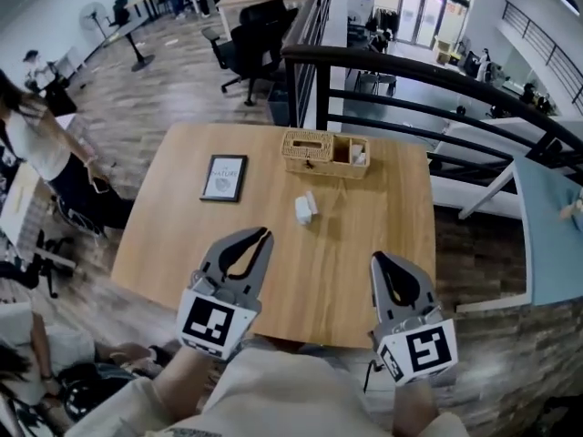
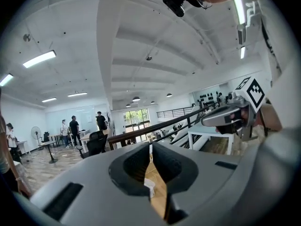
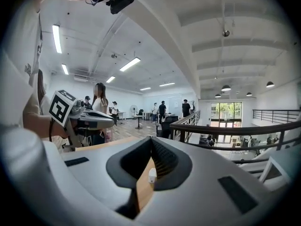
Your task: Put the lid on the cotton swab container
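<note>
A small white cotton swab container (image 1: 301, 212) stands near the middle of the wooden table (image 1: 364, 244). A white piece (image 1: 312, 200), too small to identify, touches its far right side. My left gripper (image 1: 264, 233) hovers over the table's near part with its jaws shut on nothing, well short of the container. My right gripper (image 1: 375, 258) is shut and empty too, to the container's near right. In the left gripper view the container (image 2: 148, 184) shows through the gap below the shut jaws of the left gripper (image 2: 150, 146). The right gripper view shows the container (image 3: 152, 175) below the right gripper (image 3: 151, 138) the same way.
A wicker basket (image 1: 324, 152) sits at the table's far edge and a framed picture (image 1: 224, 177) lies at the far left. A black railing (image 1: 410, 71) runs behind the table. A person (image 1: 36, 144) stands to the left; office chairs (image 1: 250, 39) are further back.
</note>
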Available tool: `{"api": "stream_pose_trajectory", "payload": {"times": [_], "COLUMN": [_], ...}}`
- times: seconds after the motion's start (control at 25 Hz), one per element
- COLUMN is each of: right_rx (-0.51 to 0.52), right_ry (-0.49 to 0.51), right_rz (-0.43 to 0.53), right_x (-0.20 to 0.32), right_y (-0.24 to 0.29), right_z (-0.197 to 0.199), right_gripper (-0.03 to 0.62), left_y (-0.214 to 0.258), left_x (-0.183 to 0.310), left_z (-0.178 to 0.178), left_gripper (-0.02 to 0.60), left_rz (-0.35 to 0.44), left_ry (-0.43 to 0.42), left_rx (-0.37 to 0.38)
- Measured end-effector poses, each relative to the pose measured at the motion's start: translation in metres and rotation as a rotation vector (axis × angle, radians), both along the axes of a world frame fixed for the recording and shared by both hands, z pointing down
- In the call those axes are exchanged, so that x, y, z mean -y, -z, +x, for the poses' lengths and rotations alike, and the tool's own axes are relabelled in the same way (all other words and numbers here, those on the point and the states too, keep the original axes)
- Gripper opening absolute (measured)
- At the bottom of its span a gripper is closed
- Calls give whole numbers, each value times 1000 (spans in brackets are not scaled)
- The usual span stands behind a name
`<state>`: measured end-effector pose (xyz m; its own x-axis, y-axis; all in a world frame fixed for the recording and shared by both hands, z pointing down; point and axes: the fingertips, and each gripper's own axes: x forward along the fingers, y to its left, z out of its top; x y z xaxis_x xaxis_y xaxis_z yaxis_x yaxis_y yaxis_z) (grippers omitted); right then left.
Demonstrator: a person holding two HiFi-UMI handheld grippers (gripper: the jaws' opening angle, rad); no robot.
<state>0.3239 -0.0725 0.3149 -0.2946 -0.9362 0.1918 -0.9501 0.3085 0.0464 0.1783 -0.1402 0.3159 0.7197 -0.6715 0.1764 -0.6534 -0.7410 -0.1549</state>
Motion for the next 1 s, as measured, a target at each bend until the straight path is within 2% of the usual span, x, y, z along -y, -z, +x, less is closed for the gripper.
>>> {"api": "stream_pose_trajectory", "payload": {"times": [0.24,0.56,0.8,1.0], "right_rx": [1,6,14,27], "right_ry": [60,79,74,65], "right_rz": [1,4,-25,-20], "right_x": [7,20,36,72], "right_y": [0,0,-11,-24], "right_z": [16,20,18,15], "right_gripper": [26,26,26,26], "left_y": [2,4,0,-9], "left_x": [-6,-4,8,36], "left_z": [10,7,0,-9], "left_gripper": [37,37,37,35], "left_rz": [7,14,-1,-12], "left_ry": [62,86,94,117], "left_rx": [10,20,4,-47]}}
